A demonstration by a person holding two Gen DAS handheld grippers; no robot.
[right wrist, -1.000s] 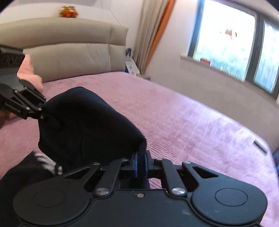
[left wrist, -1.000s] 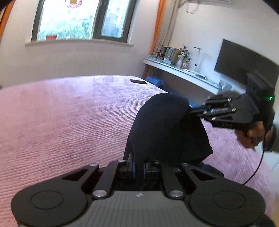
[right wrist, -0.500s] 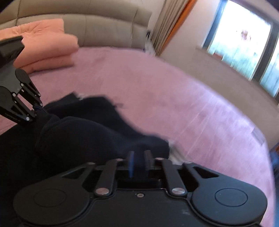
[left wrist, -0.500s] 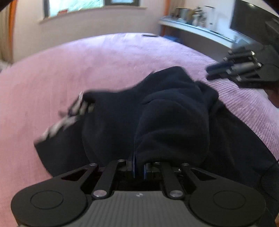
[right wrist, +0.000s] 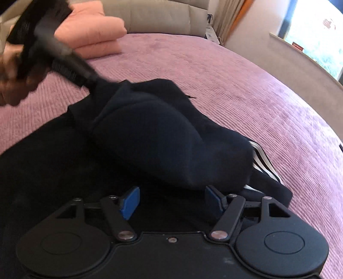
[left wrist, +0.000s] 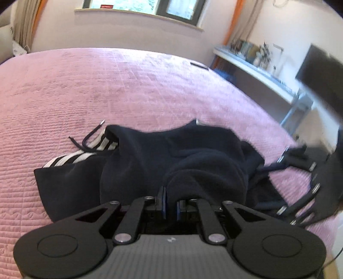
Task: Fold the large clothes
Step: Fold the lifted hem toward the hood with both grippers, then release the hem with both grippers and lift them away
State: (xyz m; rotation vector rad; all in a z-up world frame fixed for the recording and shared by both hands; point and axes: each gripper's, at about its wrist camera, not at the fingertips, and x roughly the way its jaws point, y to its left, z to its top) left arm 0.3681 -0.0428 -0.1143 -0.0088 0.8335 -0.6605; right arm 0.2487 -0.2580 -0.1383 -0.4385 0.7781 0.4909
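A dark navy garment (left wrist: 193, 154) with white side stripes (left wrist: 81, 158) and a drawstring (left wrist: 85, 139) lies bunched on the pink bed cover (left wrist: 107, 85). My left gripper (left wrist: 170, 206) is shut on a thick fold of it at the near edge. In the right wrist view my right gripper (right wrist: 171, 199) has its jaws opening. The blue pads (right wrist: 129, 201) stand wide apart, and the garment's rounded fold (right wrist: 171, 137) lies just ahead of them, untouched. The left gripper (right wrist: 92, 82) shows blurred at the upper left, held by a hand (right wrist: 12, 85).
A folded pink quilt (right wrist: 94, 43) rests by the beige headboard (right wrist: 160, 17). A small dark flat object (left wrist: 199, 65) lies at the bed's far edge. A white shelf (left wrist: 257, 70) with small items and a dark screen (left wrist: 321, 85) stand beyond the bed. Window (left wrist: 139, 8) behind.
Both grippers came down and laid the lifted garment on the bed. The right gripper's jaws went from shut on the cloth to wide apart, letting it go. The left stays shut.
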